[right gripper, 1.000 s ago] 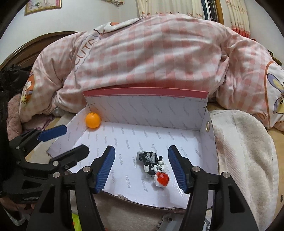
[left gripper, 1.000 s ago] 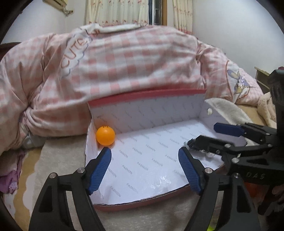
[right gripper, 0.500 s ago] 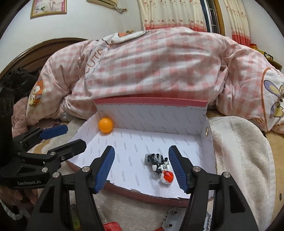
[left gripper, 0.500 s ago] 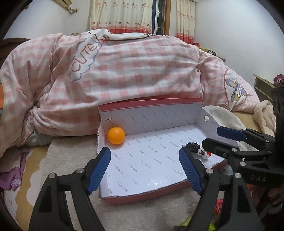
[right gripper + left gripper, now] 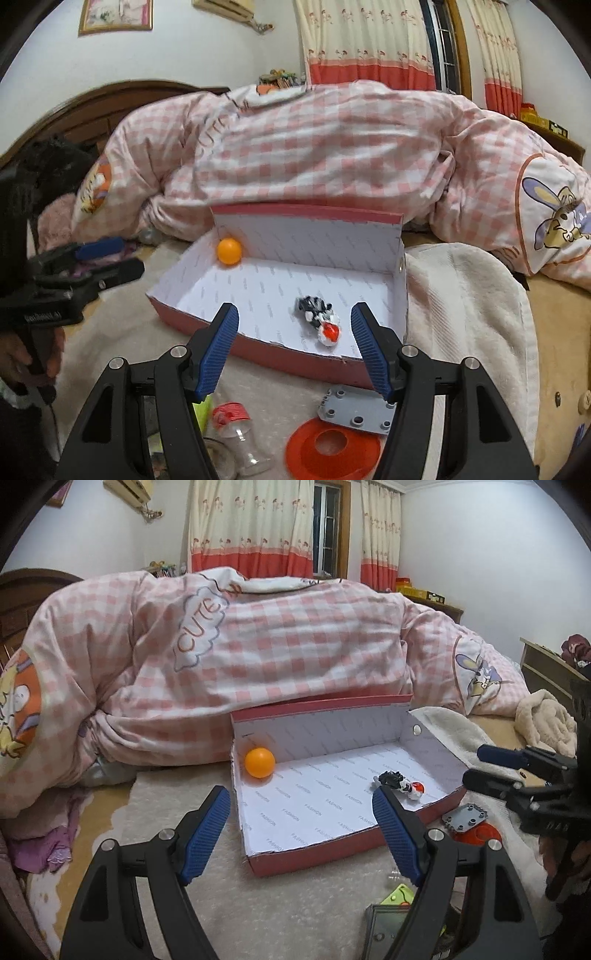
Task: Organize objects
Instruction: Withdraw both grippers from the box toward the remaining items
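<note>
While holding nothing, both jaws spread: hovering left gripper (image 5: 301, 836) and right gripper (image 5: 293, 349) before box (image 5: 258, 349); next, picking grey plate (image 5: 356, 408).

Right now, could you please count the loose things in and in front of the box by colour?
Orange: 1, the ball in the box.
Black and white: 1, the toy figure in the box.
Red: 1, the ring.
Grey: 1, the plate.
Clear with a red cap: 1, the small bottle.
Total: 5.
</note>
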A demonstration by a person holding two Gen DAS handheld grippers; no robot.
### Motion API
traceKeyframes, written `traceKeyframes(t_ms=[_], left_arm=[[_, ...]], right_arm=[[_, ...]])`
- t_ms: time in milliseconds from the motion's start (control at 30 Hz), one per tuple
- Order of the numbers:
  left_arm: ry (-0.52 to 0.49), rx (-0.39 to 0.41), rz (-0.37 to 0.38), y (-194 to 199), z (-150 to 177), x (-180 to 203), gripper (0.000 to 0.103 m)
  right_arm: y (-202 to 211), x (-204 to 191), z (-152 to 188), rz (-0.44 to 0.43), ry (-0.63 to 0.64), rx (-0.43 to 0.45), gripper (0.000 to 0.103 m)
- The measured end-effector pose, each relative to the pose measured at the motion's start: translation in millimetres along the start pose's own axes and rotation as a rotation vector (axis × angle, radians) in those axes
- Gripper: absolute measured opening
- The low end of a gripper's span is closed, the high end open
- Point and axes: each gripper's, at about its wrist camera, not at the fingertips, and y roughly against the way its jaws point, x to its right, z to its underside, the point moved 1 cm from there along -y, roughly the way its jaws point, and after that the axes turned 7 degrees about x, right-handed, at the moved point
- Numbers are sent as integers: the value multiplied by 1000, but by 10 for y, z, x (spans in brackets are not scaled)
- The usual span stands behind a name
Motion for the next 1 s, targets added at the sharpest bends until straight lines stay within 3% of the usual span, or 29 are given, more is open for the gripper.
traceKeyframes(t_ms=[233, 500, 767, 1000], left_arm=[[-21, -6, 36, 108, 114, 116, 81], [-102, -63, 113, 98, 356, 394, 103], [-95, -147, 160, 41, 539, 427, 103], [-148, -214, 178, -32, 743, 544, 103]], right_arm=[[173, -11, 54, 12, 57, 26, 65], [169, 142, 197, -4, 22, -48, 65], [248, 274, 334, -24, 0, -103, 65], [320, 240, 565, 8, 98, -153, 77]])
